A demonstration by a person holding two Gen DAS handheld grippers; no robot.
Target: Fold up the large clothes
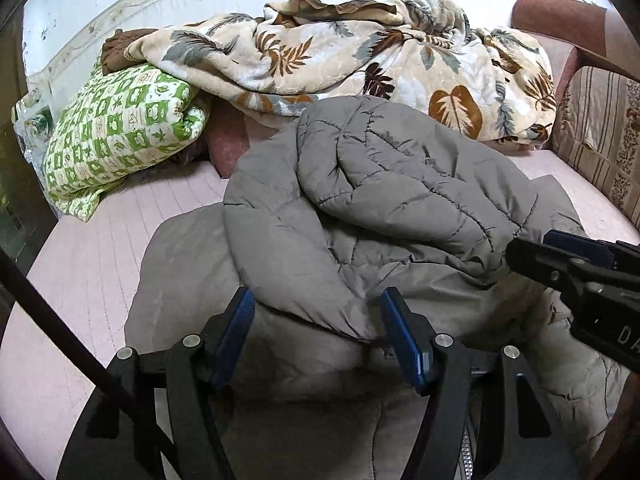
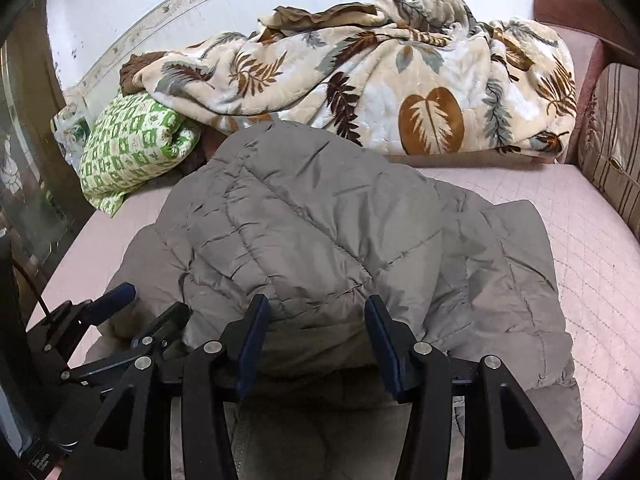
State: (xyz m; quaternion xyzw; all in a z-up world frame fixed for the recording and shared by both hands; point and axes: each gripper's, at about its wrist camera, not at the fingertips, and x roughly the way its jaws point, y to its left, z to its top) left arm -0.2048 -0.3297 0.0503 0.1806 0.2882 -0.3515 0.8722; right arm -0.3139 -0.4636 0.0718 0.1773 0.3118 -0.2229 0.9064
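Note:
A grey quilted puffer jacket (image 1: pixel 380 184) (image 2: pixel 304 220) lies on a pink quilted bed sheet (image 1: pixel 88 272) (image 2: pixel 580 220), its upper part folded over towards me into a thick roll. My left gripper (image 1: pixel 316 300) straddles the near left edge of that fold; its blue pads stand a little apart from the fabric. My right gripper (image 2: pixel 316 304) holds the near right part of the fold, with the fabric bunched tight between its pads. Each gripper shows at the edge of the other's view: the right gripper (image 1: pixel 532 248) and the left gripper (image 2: pixel 148 304).
A leaf-print blanket (image 1: pixel 340 60) (image 2: pixel 360 80) is heaped along the white wall behind the jacket. A green-patterned folded quilt (image 1: pixel 116 136) (image 2: pixel 132 148) sits at the back left. A striped cushion (image 1: pixel 600 140) (image 2: pixel 612 148) and a reddish padded arm (image 1: pixel 560 12) bound the right side.

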